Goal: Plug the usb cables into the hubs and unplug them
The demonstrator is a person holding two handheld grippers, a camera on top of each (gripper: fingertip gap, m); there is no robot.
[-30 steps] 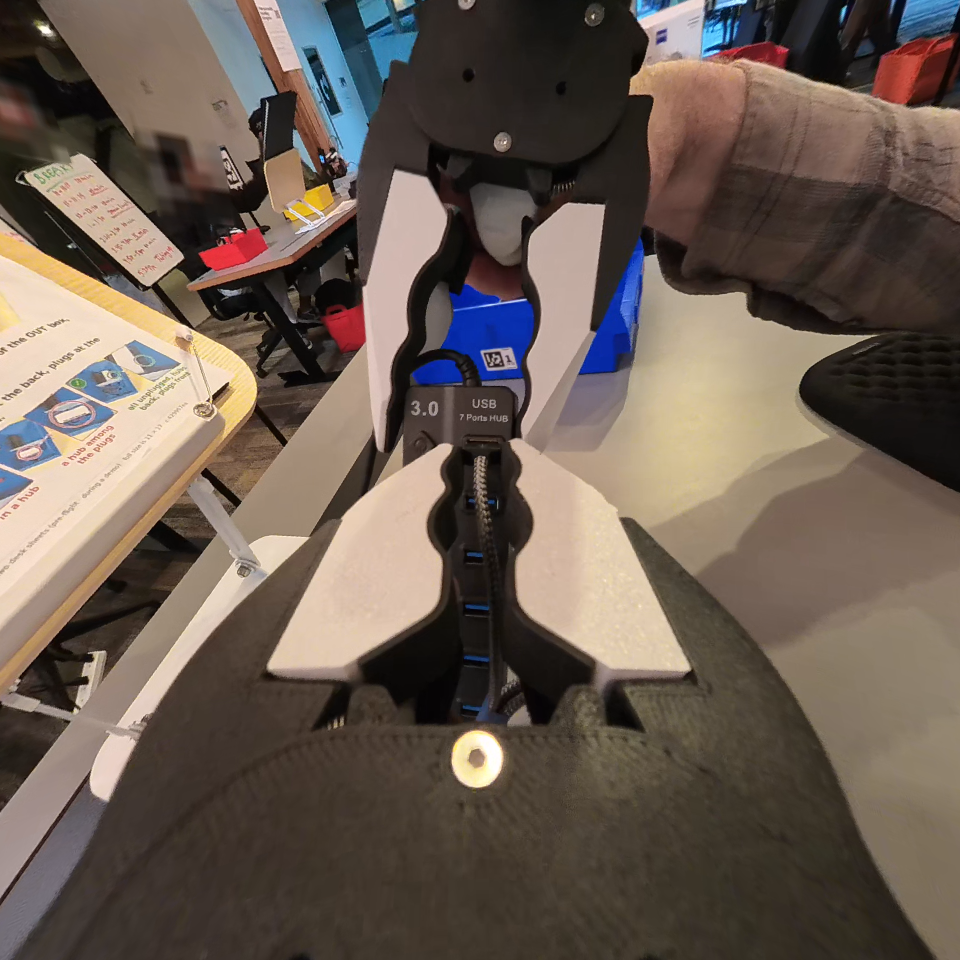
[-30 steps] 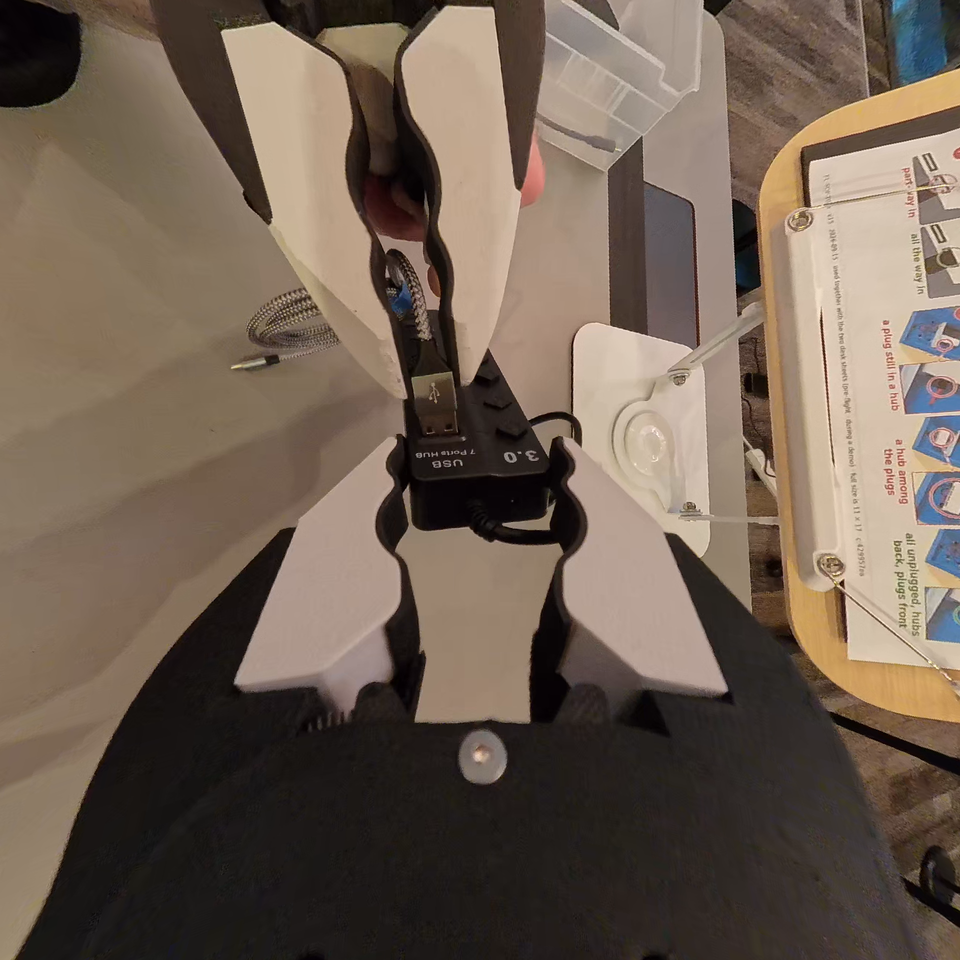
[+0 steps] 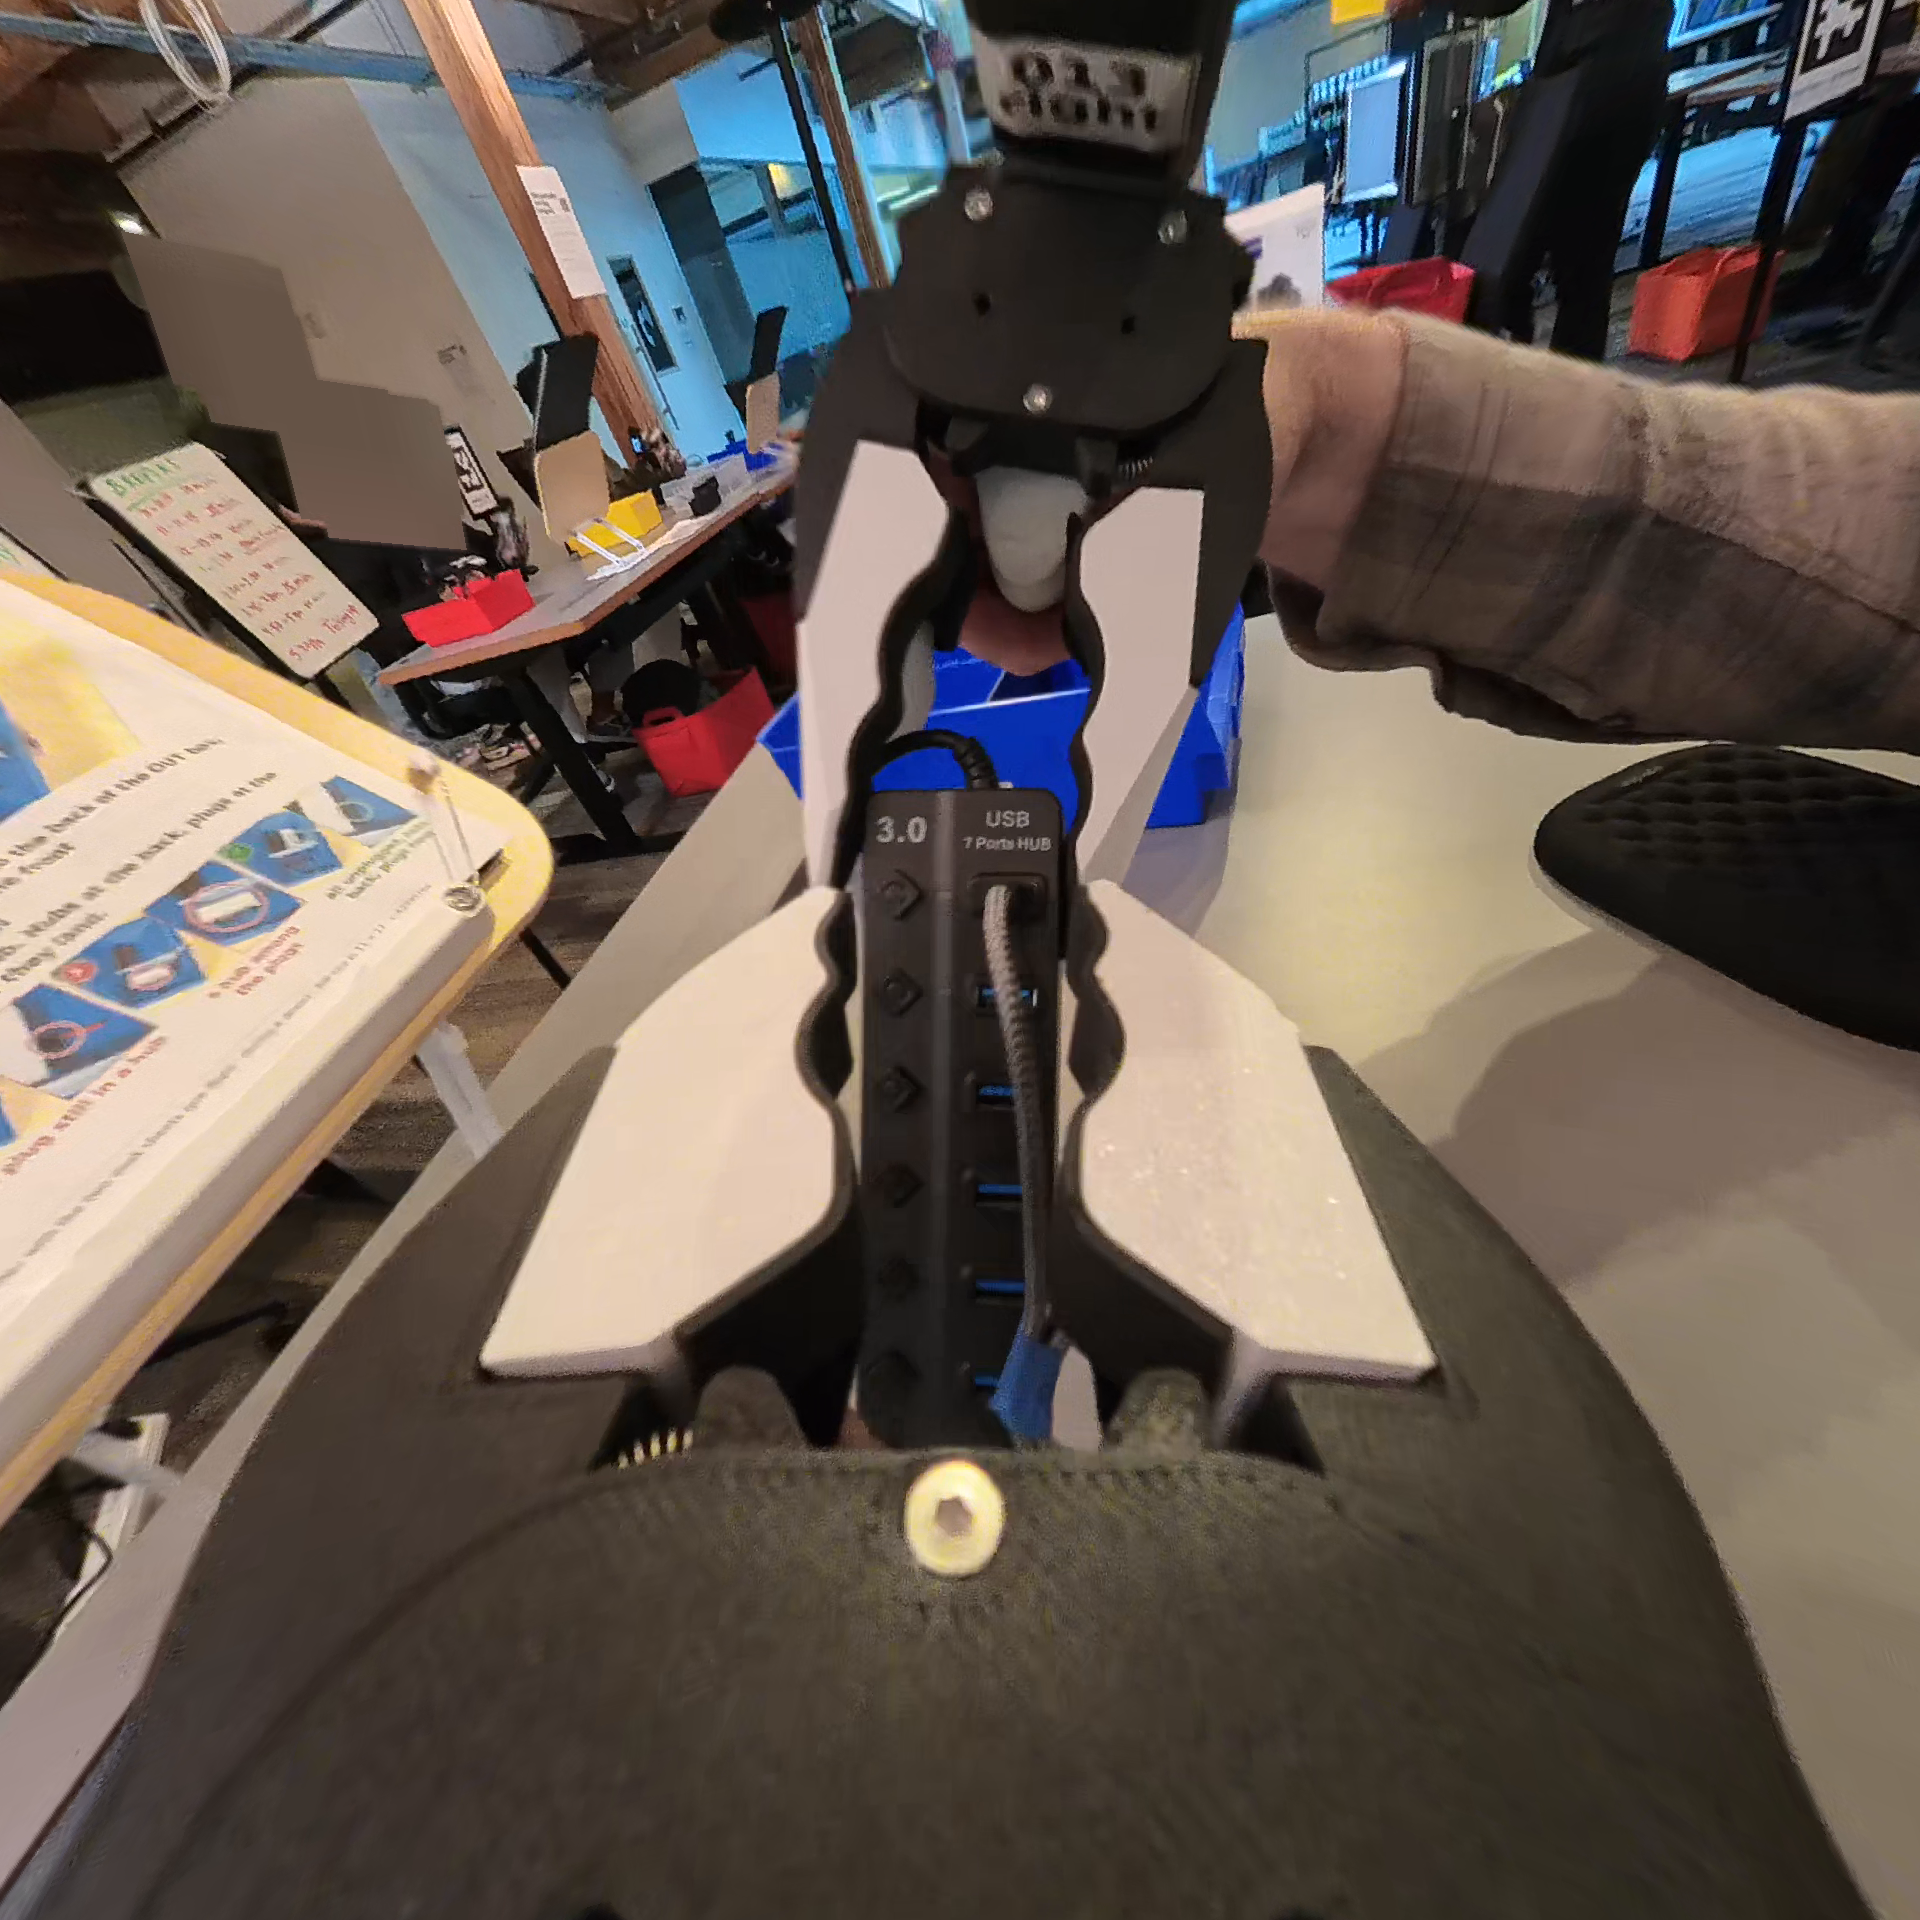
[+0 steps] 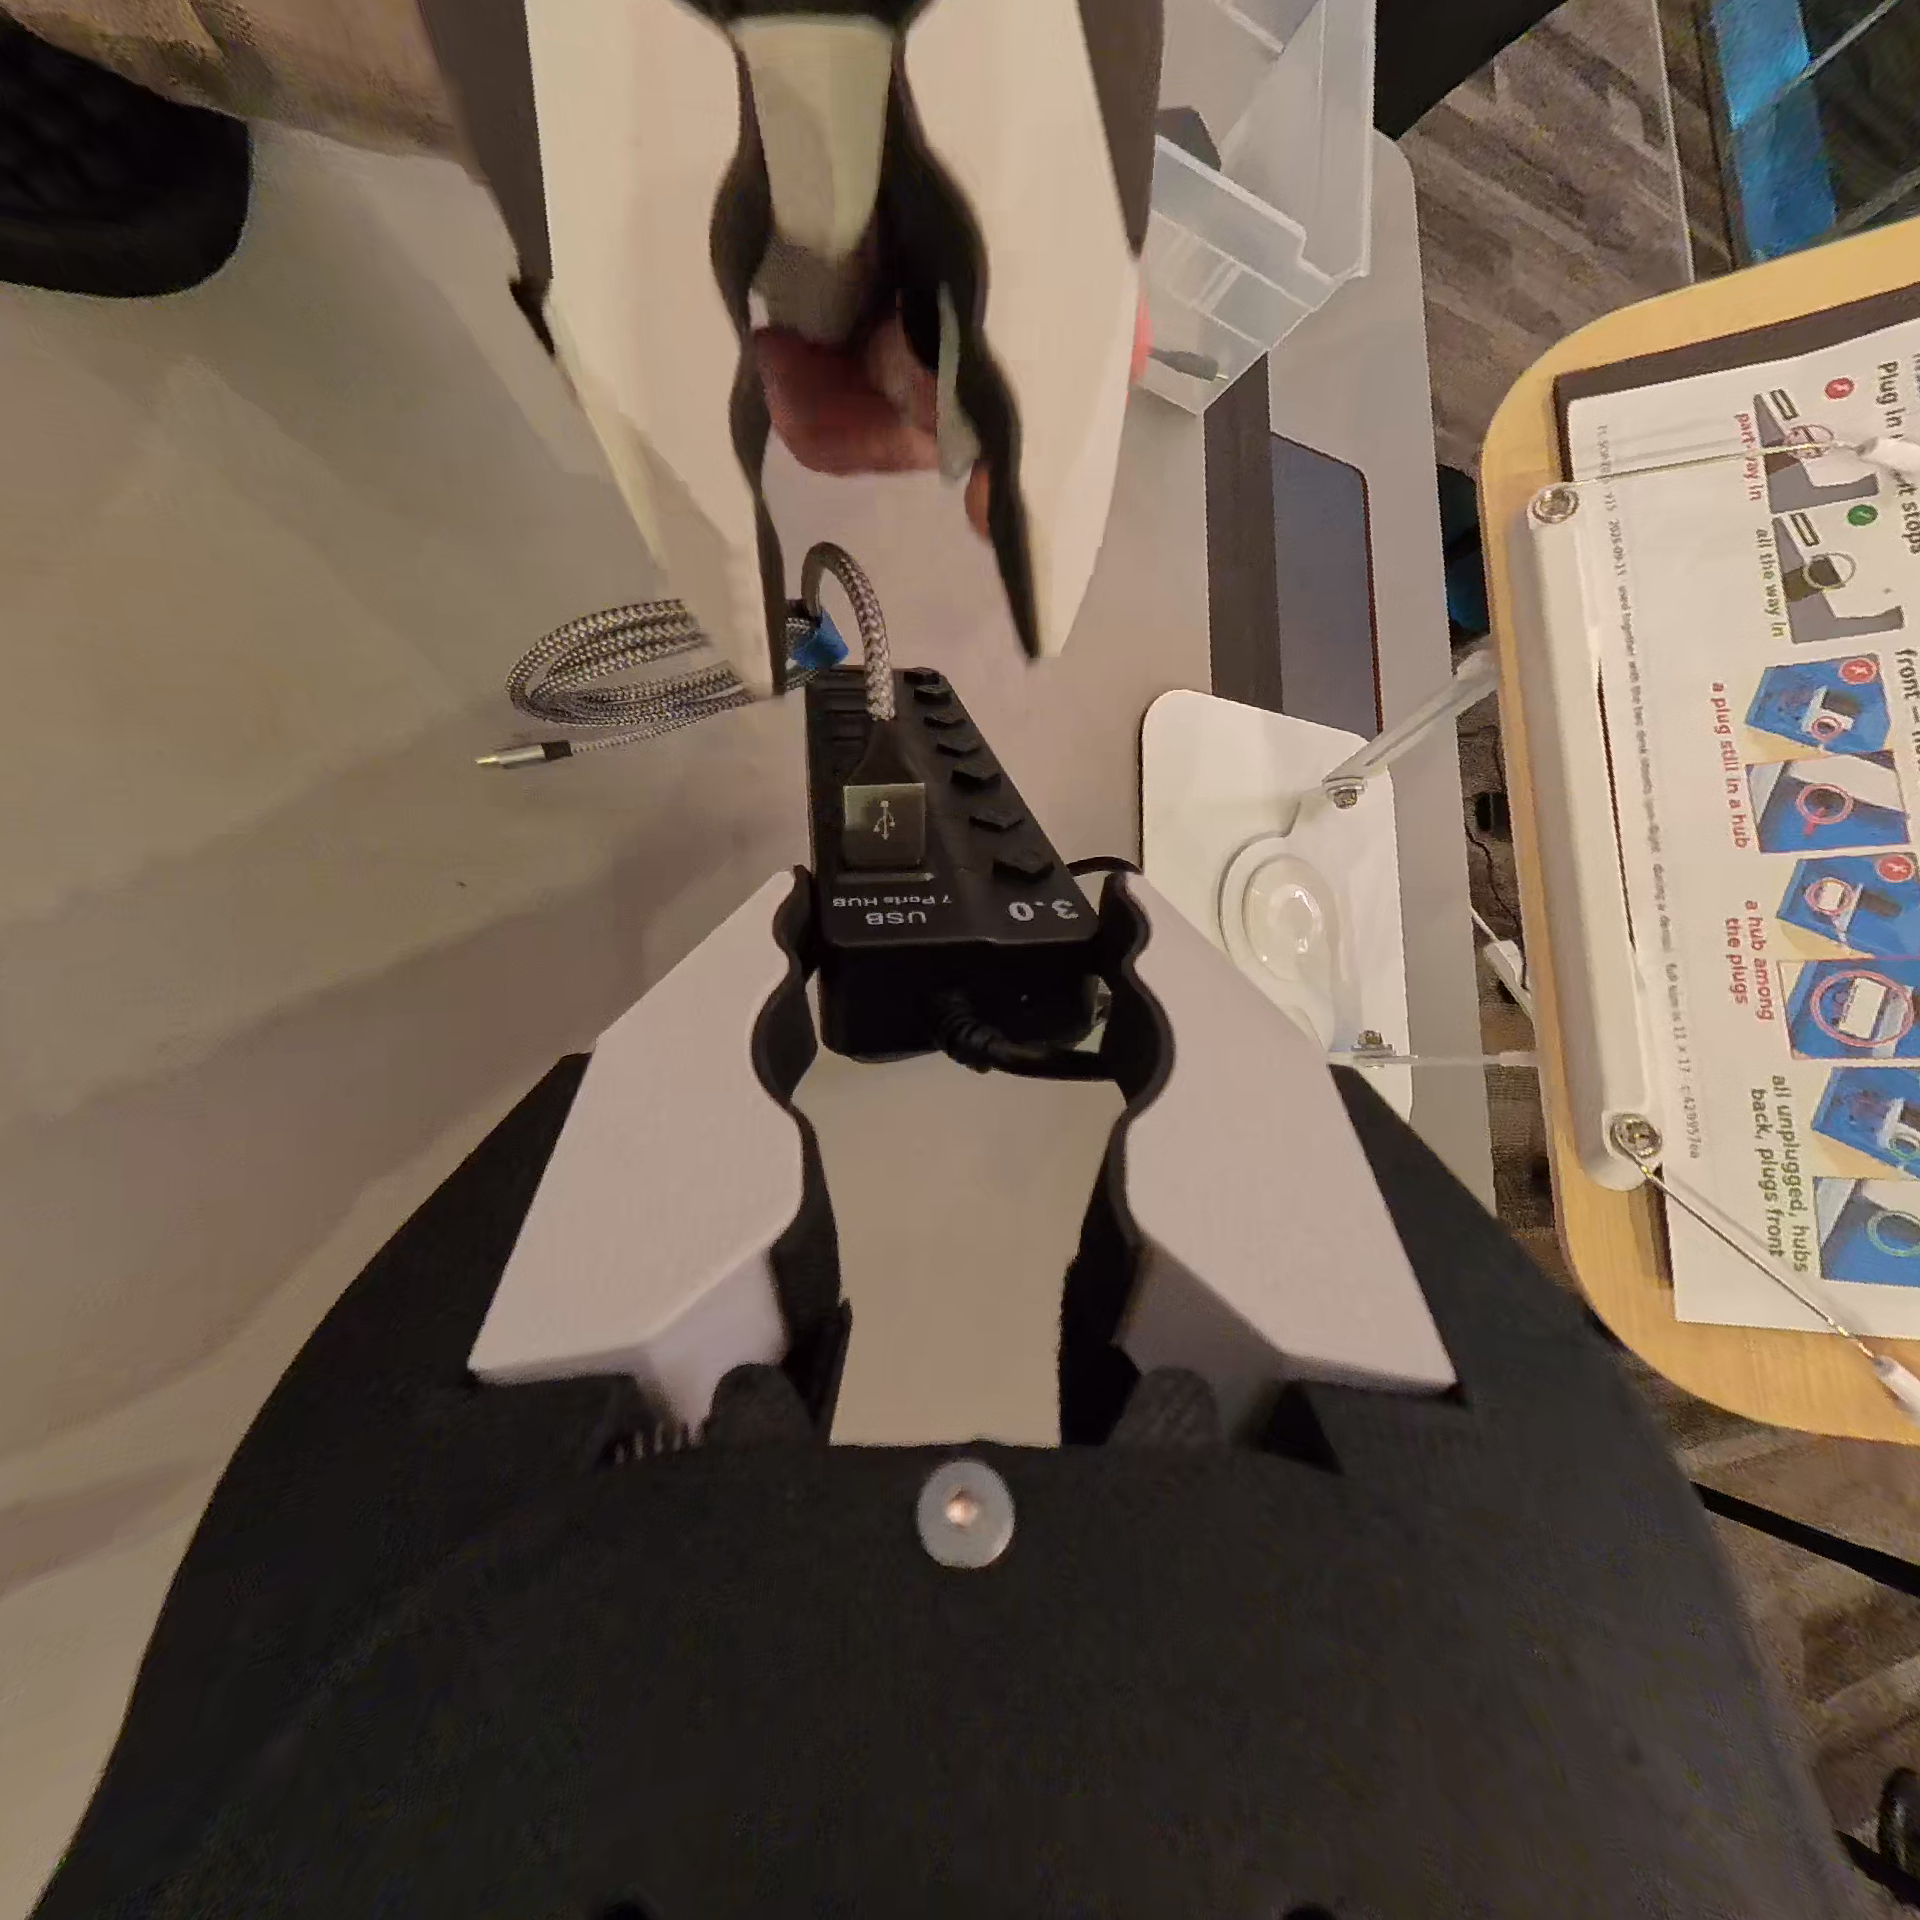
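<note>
While the left wrist view is looking down the black hub (image 3: 951, 1091), its long axis is running straight away between the spread, released jaws of the left gripper (image 3: 956, 925), with the braided cable (image 3: 1013, 1039) seated in the far port. From the right wrist view, the right gripper (image 4: 961, 914) is clamping the hub's near end, and the plug (image 4: 883, 826) is sitting just ahead of its tips on the grey table (image 4: 312, 935).

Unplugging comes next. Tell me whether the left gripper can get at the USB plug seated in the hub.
Probably yes. The left gripper is open, its jaws either side of the hub, and nothing covers the USB plug. The right gripper clamps only the hub's end beyond the plug, though closely.
</note>
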